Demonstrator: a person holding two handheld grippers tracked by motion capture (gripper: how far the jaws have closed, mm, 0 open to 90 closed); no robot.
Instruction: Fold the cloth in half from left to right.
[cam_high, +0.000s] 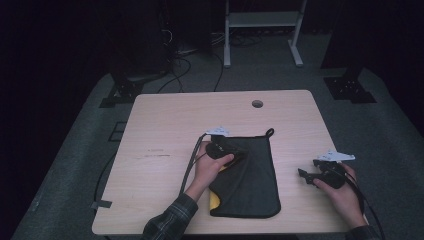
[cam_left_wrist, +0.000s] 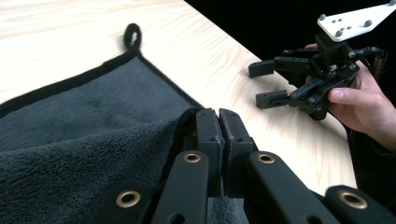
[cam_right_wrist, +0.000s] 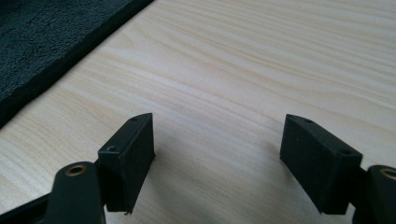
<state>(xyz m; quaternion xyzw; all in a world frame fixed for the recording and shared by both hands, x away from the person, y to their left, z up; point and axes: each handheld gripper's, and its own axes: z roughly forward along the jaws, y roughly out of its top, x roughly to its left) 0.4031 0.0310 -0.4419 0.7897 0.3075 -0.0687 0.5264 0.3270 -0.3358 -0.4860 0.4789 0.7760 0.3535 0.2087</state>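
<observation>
Light wood table (cam_high: 165, 120) in a really dark room, with a round hole (cam_high: 257, 103) near the far edge and a white stand (cam_high: 262, 30) plus cables barely visible on the floor behind. Dark fleece cloth (cam_high: 252, 180) lies mid-table; the left gripper (cam_left_wrist: 218, 122) is clamped on a lifted fold, exposing a yellow underside (cam_high: 215, 200). Right gripper (cam_right_wrist: 217, 154) sits just beside the cloth, jaws wide apart over bare wood.
</observation>
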